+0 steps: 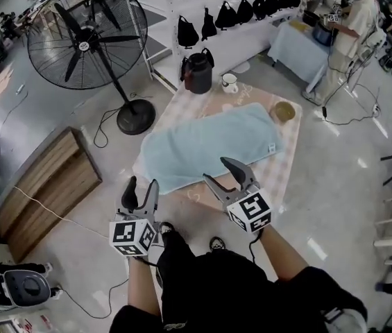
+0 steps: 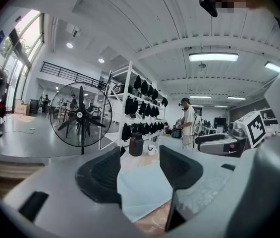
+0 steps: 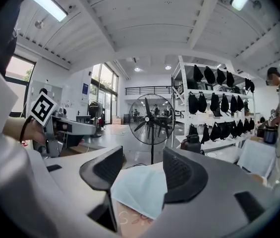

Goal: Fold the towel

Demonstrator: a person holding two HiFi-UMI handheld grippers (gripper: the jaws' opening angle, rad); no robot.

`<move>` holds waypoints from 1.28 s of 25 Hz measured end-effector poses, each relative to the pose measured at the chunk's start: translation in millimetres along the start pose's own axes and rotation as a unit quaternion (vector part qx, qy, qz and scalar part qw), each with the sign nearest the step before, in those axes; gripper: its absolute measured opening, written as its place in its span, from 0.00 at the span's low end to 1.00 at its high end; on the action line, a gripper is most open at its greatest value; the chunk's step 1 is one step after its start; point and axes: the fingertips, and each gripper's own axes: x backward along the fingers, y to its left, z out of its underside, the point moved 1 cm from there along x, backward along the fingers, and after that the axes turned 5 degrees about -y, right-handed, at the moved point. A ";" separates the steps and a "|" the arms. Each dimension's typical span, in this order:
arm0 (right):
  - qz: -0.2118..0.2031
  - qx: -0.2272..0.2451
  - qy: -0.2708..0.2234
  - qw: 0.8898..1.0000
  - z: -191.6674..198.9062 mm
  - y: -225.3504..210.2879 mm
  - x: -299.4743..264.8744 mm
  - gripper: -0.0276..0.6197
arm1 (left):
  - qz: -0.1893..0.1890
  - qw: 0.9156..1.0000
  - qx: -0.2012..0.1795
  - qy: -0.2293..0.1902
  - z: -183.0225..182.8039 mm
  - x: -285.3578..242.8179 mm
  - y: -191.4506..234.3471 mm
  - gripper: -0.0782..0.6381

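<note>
Open hand-held grippers [image 1: 143, 186] [image 1: 218, 170] face towel [image 1: 202, 144]; bowl [image 1: 284, 111] beside it.

Bright, even light from ceiling tubes [image 2: 213, 57] above the left tool [image 2: 140, 166] and windows [image 2: 20, 46] to its left. Corners bend, dark-rimmed; shadows are soft.

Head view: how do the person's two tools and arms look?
The left tool and the right tool each have a light grey body, two dark ribbed jaw pads and a white cube with black square markers. The forearms are bare; the clothing is black.
</note>
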 end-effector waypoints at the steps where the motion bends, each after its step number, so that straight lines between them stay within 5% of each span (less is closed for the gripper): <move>1: 0.006 0.001 0.004 1.000 2.8 -3.1 -11.5 0.40 | 0.008 1.000 -0.001 0.004 0.7 -13.8 12.8 0.43; 7: 0.079 -0.023 0.053 0.995 39.5 -24.0 -79.0 0.40 | 0.090 0.995 -0.005 0.030 8.7 -107.6 81.6 0.43; 11: 0.140 -0.087 0.093 0.982 70.1 -30.7 -124.8 0.40 | 0.181 0.979 -0.006 0.090 29.7 -166.9 118.4 0.43; 18: 0.223 -0.176 0.142 0.948 120.8 0.5 -175.6 0.40 | 0.323 0.924 -0.042 0.203 93.5 -228.2 172.0 0.43; 23: 0.271 -0.246 0.165 0.916 162.4 22.3 -186.9 0.40 | 0.362 0.894 -0.048 0.259 140.5 -262.4 185.8 0.43; 29: 0.308 -0.354 0.167 0.867 212.0 66.5 -203.8 0.40 | 0.422 0.834 -0.070 0.348 199.8 -277.0 180.9 0.43; 32: 0.326 -0.396 0.178 0.840 242.4 81.5 -201.9 0.40 | 0.426 0.816 -0.090 0.380 228.1 -282.3 185.1 0.43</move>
